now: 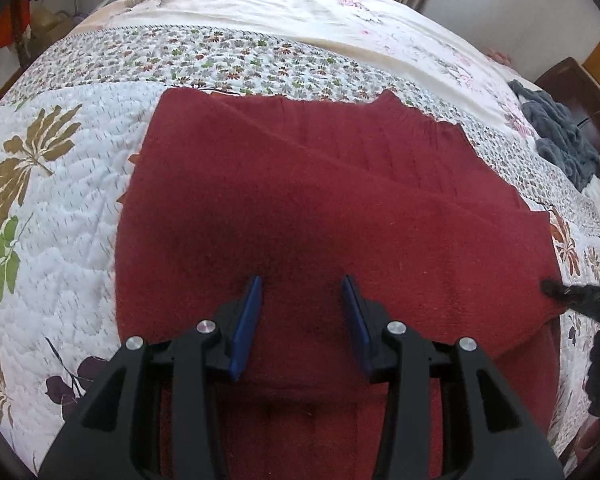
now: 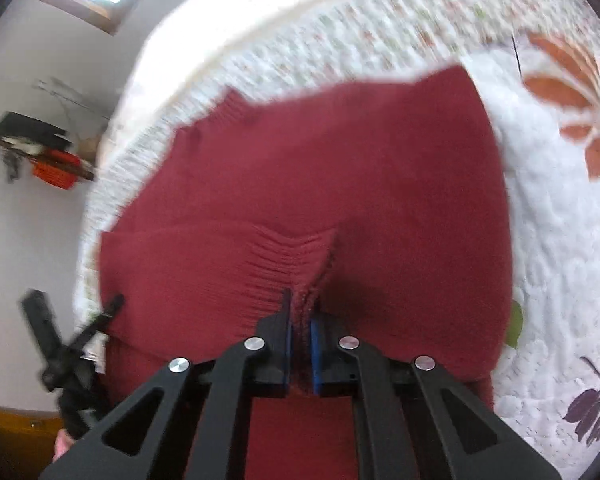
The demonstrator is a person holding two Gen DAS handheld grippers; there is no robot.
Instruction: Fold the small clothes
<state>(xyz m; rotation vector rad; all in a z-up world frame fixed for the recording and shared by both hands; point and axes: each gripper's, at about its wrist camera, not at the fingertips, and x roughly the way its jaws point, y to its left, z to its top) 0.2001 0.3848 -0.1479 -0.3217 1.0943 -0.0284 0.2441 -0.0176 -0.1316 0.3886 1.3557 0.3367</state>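
A dark red knit sweater (image 1: 300, 200) lies spread on the floral quilt (image 1: 60, 200), partly folded over itself. My left gripper (image 1: 302, 294) hovers open just above the sweater's near part, blue pads apart, nothing between them. In the right wrist view the same red sweater (image 2: 340, 168) fills the middle. My right gripper (image 2: 300, 308) is shut on a ribbed fold of the sweater, which bunches up between its blue pads. The right gripper's fingertip shows at the sweater's right edge in the left wrist view, and the left gripper (image 2: 80, 336) shows at lower left in the right wrist view.
A crumpled grey-blue garment (image 1: 564, 140) lies at the far right of the bed near a dark wooden headboard (image 1: 572, 88). A cream flowered sheet (image 1: 300, 4) covers the far half of the bed. A shelf with an orange basket (image 2: 56, 168) hangs on the wall at left.
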